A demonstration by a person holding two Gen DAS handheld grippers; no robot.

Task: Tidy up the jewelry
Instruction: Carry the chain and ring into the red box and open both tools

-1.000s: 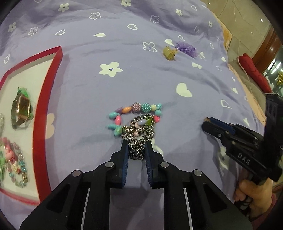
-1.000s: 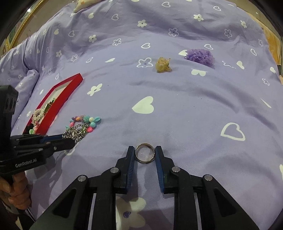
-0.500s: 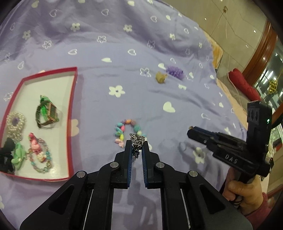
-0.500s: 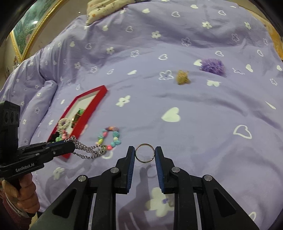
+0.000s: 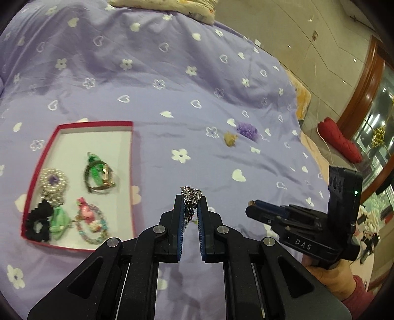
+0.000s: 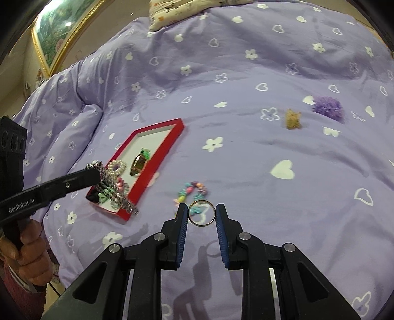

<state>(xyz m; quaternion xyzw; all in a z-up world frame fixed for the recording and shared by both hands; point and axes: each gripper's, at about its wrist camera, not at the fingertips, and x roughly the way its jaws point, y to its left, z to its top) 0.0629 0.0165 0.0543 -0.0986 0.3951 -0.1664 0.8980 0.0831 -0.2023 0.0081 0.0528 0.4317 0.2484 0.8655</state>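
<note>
My left gripper (image 5: 191, 200) is shut on a silver chain necklace (image 5: 190, 200), lifted above the purple bedspread; in the right wrist view the chain (image 6: 115, 192) dangles from that gripper over the near end of the red tray (image 6: 157, 169). My right gripper (image 6: 202, 213) is shut on a thin metal ring (image 6: 202, 213), held in the air above a colourful bead bracelet (image 6: 193, 192) lying on the bedspread. The red tray (image 5: 131, 172) with a white floor sits left of the left gripper and holds a watch (image 5: 99, 173), a pearl piece, scrunchies and a bead bracelet.
A purple pom-pom (image 6: 327, 108) and a small yellow-brown piece (image 6: 293, 119) lie on the far right of the bedspread. The bed's right edge drops to a tiled floor with a red cushion (image 5: 341, 141). A pillow (image 6: 187, 9) lies at the head.
Both grippers have risen from the bedspread. The left one lifted the chain off the bead bracelet and moved toward the red tray. The right one carried the ring up.
</note>
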